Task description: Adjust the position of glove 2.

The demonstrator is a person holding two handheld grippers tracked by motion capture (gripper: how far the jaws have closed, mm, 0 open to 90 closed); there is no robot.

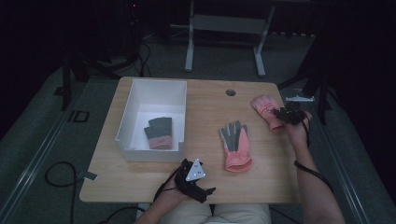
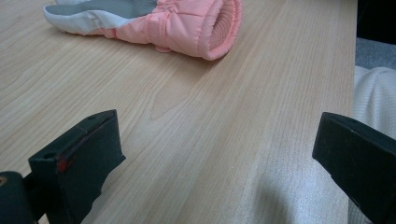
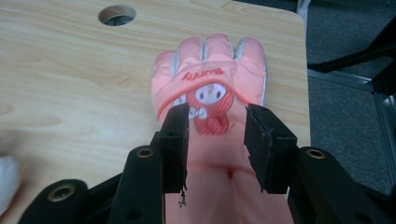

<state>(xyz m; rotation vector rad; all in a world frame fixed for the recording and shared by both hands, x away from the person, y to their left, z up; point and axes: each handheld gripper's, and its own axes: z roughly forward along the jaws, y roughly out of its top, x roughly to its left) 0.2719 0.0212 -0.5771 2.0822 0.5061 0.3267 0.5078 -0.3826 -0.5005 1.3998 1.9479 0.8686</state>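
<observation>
the right gripper [image 3: 215,140] sits at the bottom centre of the frame, its two black jaws partly apart over a pink glove [image 3: 212,93] with a cartoon figure, lying fingers-up on the wooden table [image 3: 70,84]. a round hole [image 3: 117,15] shows at upper left, grey floor [image 3: 345,93] at right.

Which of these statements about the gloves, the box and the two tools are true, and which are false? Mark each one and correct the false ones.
1. A folded grey and pink glove lies inside the white box. True.
2. The left tool is shut on a glove. False: its jaws stand wide apart over bare table, holding nothing.
3. The right tool has its jaws either side of the cartoon glove. True.
4. The palm-up glove at the table's middle lies in the box. False: it lies on the table, right of the box.
5. The round hole is near the table's front edge. False: it is near the far edge.
</observation>
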